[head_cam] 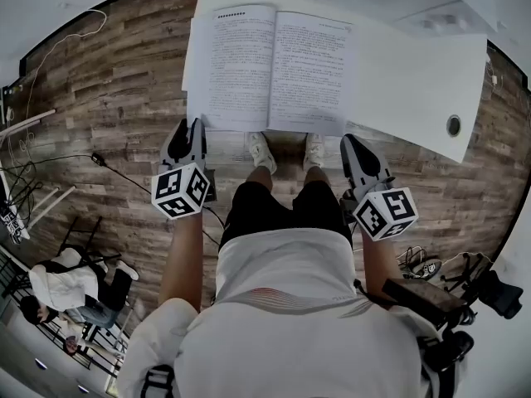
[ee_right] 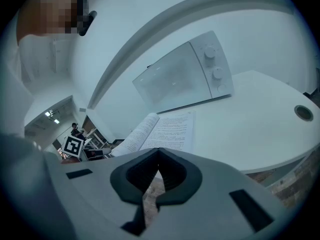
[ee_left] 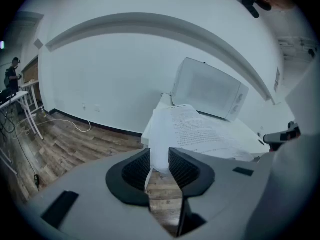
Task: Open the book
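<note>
The book (head_cam: 274,65) lies open and flat on the white table (head_cam: 415,81), both pages of print facing up, its near edge at the table's front. My left gripper (head_cam: 190,131) is at the book's near left corner. In the left gripper view the left gripper (ee_left: 160,160) is open, and the book's (ee_left: 200,131) white corner shows in the gap without being pinched. My right gripper (head_cam: 353,144) hovers off the table's front edge, right of the book. In the right gripper view the right gripper (ee_right: 158,152) is shut and empty, with the book (ee_right: 170,129) beyond it.
A white microwave (ee_right: 185,74) stands at the back of the table behind the book. A round cable hole (head_cam: 453,125) sits near the table's right corner. The person's shoes (head_cam: 286,150) are under the front edge. Cables and a seated person (head_cam: 75,293) are on the wood floor at left.
</note>
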Available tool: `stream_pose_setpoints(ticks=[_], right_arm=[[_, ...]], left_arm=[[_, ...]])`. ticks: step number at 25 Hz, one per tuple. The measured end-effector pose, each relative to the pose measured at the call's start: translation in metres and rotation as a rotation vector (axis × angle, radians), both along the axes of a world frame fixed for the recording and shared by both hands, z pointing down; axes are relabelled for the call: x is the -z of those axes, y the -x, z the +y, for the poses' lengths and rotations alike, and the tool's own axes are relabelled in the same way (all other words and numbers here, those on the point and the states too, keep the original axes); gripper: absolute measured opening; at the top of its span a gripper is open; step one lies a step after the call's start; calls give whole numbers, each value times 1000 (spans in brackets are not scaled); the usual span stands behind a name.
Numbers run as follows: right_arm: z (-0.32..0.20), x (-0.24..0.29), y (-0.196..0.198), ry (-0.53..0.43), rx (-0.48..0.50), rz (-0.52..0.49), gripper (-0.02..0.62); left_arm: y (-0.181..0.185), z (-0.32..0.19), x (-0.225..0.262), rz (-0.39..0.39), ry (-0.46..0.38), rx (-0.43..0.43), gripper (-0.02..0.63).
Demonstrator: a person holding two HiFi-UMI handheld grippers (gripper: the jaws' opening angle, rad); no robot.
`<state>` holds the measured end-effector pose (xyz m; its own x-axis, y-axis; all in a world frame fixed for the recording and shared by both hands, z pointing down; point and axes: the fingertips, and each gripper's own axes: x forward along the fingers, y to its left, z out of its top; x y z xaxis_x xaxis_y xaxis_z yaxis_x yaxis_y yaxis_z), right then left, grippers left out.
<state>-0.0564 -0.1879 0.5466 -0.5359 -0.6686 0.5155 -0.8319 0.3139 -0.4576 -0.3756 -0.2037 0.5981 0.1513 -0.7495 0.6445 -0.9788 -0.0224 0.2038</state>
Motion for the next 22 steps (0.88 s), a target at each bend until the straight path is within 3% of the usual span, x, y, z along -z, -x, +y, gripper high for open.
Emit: stream_pose_setpoints(ticks=[9,12,16,22], right_arm=[[-3,16,12,-34,24,-2,-5],[-4,24,14,-54,21,1,-5],[-8,42,19,-95,6,10,-5],[-7,83,31,-167,-23,31,-5]], left_arm=[[1,-14,45,-56,-104,-35,107],[-9,-23,71,-36,-169,-66,101],[-19,-38,109,-18,-257,-121,22],[-30,-48,163,18,-367,-207,12]])
